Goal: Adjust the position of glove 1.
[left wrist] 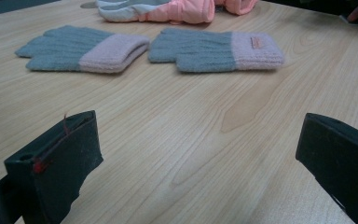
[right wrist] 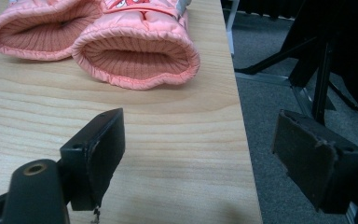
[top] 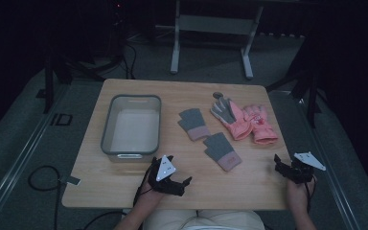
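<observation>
Wood table [top: 124, 182] holds 4 gloves; both my tongs, left [top: 175, 184] and right [top: 287, 168], spread wide, so I should pinch a near cuff [top: 230, 162] gently.

- The table [left wrist: 205, 140] under me is pale wood with a clear grain, smooth and matt.
- The grey gloves [left wrist: 81, 49] are ribbed knit cloth with pink knit cuffs, soft and fuzzy.
- The pink gloves [right wrist: 137, 46] have a smooth padded cloth shell and a ribbed knit lining at the cuffs.
- The bin [top: 132, 124] looks like cloudy, see-through plastic.
- My right gripper [right wrist: 198, 154] has matt black pads, rough and frayed at the edges.
</observation>
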Action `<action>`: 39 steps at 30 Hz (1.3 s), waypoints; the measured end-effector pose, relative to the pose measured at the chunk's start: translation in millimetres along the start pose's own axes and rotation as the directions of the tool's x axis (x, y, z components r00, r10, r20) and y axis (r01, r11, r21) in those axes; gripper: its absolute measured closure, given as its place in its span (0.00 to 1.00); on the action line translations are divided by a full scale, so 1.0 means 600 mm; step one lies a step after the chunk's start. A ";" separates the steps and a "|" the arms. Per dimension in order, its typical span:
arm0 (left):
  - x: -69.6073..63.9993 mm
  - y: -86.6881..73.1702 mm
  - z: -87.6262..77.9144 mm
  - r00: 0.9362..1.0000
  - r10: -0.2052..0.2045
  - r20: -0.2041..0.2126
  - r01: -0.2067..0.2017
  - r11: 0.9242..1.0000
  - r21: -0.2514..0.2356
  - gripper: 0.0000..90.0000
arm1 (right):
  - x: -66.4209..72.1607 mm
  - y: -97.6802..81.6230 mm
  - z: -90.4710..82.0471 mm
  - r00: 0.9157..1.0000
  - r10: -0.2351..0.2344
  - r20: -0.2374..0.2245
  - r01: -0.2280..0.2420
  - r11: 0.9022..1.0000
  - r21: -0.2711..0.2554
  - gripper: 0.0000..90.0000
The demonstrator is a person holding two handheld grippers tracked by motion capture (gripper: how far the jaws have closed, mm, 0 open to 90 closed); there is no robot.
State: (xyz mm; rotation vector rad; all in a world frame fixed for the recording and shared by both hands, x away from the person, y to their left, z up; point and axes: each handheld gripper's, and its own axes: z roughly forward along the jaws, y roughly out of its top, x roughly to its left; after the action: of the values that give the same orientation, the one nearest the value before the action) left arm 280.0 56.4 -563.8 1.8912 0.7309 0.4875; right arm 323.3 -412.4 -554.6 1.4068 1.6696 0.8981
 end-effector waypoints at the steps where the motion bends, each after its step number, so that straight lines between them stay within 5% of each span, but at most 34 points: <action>1: 0.000 0.000 -0.001 1.000 0.000 0.000 0.000 1.000 -0.003 0.00 | 0.000 0.000 0.001 1.000 -0.004 0.000 0.004 1.000 0.002 0.19; 14: -0.001 0.000 -0.001 1.000 0.003 -0.016 -0.003 1.000 -0.005 0.00 | 0.008 0.002 0.006 0.999 -0.049 -0.016 0.050 0.997 0.052 0.18; 21: 0.000 -0.001 -0.002 1.000 -0.001 -0.012 0.001 1.000 -0.008 0.00 | 0.003 0.006 0.004 0.999 -0.025 -0.035 0.027 0.998 0.059 0.18; 26: 0.000 0.000 -0.001 1.000 -0.002 -0.010 0.002 1.000 -0.005 0.00 | -0.004 0.022 -0.008 0.999 0.012 -0.044 -0.010 0.999 0.043 0.18; 34: 0.000 -0.001 -0.002 1.000 -0.004 -0.009 0.004 1.000 -0.009 0.00 | 0.002 0.058 -0.029 0.998 -0.039 -0.047 0.041 0.998 0.040 0.16; 39: 0.000 0.000 -0.002 1.000 -0.001 -0.010 0.001 1.000 -0.005 0.00 | 0.003 0.072 -0.034 0.998 -0.031 -0.060 0.033 0.999 0.026 0.16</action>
State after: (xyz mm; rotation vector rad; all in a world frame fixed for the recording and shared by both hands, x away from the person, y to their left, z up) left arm 279.3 57.0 -563.6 1.8849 0.7363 0.4981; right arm 324.7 -404.9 -507.4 1.3798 1.7499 0.9105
